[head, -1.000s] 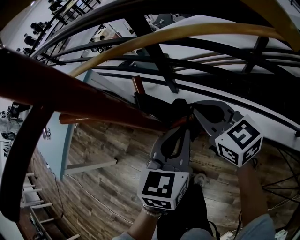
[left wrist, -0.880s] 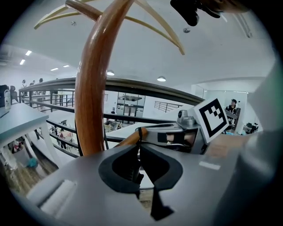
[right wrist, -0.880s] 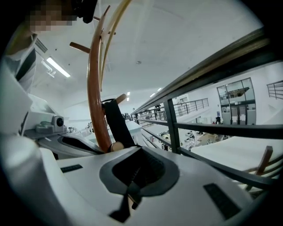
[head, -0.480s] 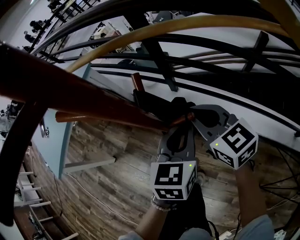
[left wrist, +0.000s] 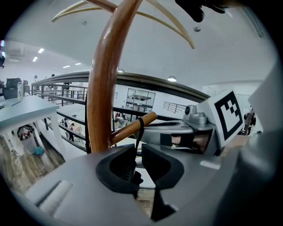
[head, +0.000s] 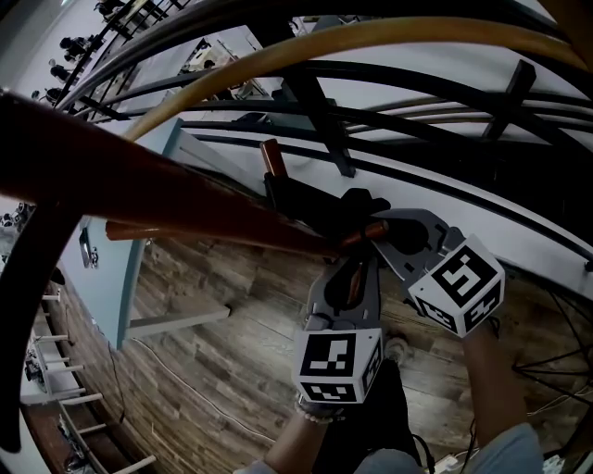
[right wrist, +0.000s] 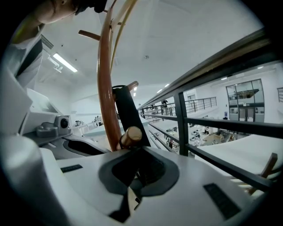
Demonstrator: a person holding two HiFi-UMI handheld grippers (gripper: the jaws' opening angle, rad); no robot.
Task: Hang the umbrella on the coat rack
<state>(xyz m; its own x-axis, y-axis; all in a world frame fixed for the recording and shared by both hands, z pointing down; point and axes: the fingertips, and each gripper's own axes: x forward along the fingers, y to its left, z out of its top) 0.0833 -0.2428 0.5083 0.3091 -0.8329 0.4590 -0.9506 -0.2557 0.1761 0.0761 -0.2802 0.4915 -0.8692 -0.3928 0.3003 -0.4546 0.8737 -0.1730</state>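
The coat rack's red-brown pole [head: 176, 208] crosses the head view from the left, with its pale curved arms [head: 389, 42] above. A black folded umbrella [head: 310, 204] leans by the pole, with a wooden end [head: 271, 159] far up and a wooden handle stub [head: 369, 230] near the jaws. My left gripper [head: 357, 255] is closed on the thin black strap [left wrist: 139, 132] that loops round the handle [left wrist: 132, 126]. My right gripper [head: 382, 231] is shut at the base of the handle stub [right wrist: 131, 135], with the black canopy [right wrist: 127, 112] rising behind it along the pole [right wrist: 106, 84].
Black railing bars [head: 324, 102] run close behind the rack. A pale blue table [head: 116, 278] stands at the left on the wood-plank floor [head: 213, 370]. Cables [head: 556, 352] lie at the right. A person's arm [right wrist: 57, 11] shows at the top of the right gripper view.
Both grippers have drifted slightly, the left one's marker cube to the right and the right one's a little left. The hold on the umbrella looks the same.
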